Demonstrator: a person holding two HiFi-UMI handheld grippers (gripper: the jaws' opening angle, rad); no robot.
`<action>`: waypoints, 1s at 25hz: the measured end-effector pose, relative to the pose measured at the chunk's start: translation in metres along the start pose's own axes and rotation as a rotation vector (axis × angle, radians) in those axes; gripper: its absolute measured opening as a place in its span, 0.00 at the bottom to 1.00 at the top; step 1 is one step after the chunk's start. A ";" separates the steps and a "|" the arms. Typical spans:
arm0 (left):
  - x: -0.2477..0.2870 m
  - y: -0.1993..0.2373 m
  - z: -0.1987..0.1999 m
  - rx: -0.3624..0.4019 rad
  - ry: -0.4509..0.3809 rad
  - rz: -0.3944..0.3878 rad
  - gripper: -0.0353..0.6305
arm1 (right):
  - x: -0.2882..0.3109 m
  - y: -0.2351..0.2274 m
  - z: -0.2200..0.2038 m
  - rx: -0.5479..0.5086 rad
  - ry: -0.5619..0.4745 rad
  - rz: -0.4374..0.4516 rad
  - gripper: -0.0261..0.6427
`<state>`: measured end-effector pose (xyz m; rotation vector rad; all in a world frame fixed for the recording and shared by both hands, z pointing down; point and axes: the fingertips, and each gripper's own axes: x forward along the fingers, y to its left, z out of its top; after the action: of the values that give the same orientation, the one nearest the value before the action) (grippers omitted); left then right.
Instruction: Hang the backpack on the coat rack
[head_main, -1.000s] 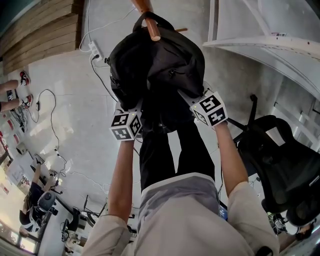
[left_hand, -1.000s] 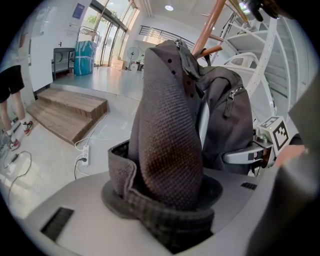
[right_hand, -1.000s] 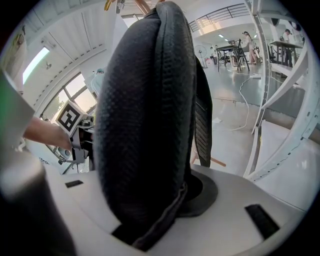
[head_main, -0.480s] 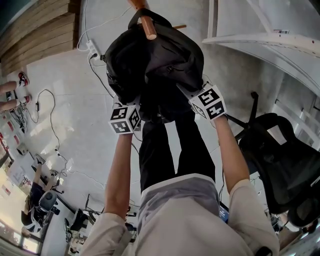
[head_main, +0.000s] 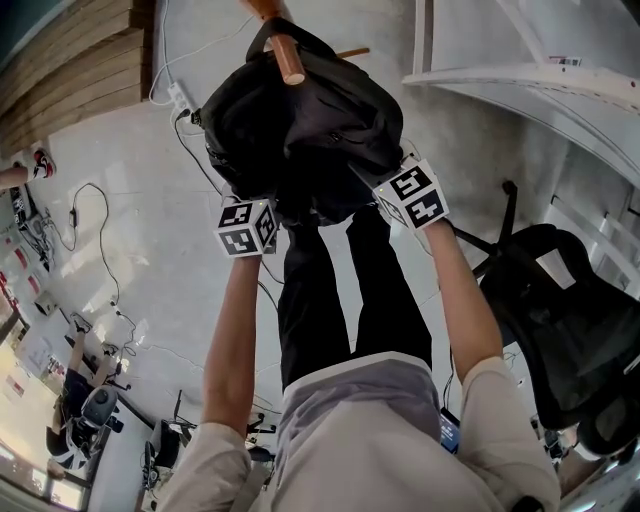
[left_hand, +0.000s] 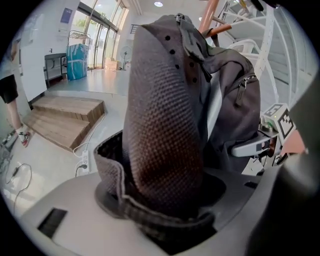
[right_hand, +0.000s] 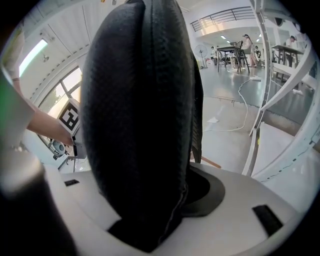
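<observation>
A black backpack (head_main: 300, 120) hangs with its top handle looped over the coat rack's wooden peg (head_main: 290, 65). My left gripper (head_main: 266, 207) is at the bag's lower left corner and my right gripper (head_main: 386, 182) at its lower right corner. In the left gripper view a padded mesh shoulder strap (left_hand: 165, 125) stands between the left gripper's (left_hand: 165, 202) jaws, which are opening. In the right gripper view the bag's black side (right_hand: 140, 100) fills the gap of the right gripper (right_hand: 150, 212), whose jaws are opening too. The fingertips are hidden by fabric in all views.
A black office chair (head_main: 560, 330) stands close on the right. White stair railings (head_main: 530, 85) rise at the upper right. A power strip with cables (head_main: 180, 97) lies on the floor to the left, near wooden steps (head_main: 70, 60). The person's legs stand below the bag.
Both grippers and the bag's bottom have drifted slightly up and left in the head view. The handle stays over the peg throughout.
</observation>
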<state>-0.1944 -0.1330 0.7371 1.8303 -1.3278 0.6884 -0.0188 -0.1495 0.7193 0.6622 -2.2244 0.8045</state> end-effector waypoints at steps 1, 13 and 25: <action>0.002 0.001 -0.001 0.000 0.006 0.002 0.45 | 0.002 -0.001 0.000 -0.001 0.001 -0.001 0.38; 0.023 0.008 0.002 -0.022 0.048 -0.020 0.55 | 0.016 -0.014 0.005 0.018 0.014 -0.013 0.43; 0.035 0.010 0.078 -0.013 -0.084 -0.047 0.51 | 0.034 -0.061 0.017 0.003 -0.009 -0.156 0.47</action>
<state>-0.1937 -0.2177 0.7225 1.8919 -1.3356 0.5823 -0.0086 -0.2106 0.7554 0.8309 -2.1491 0.7268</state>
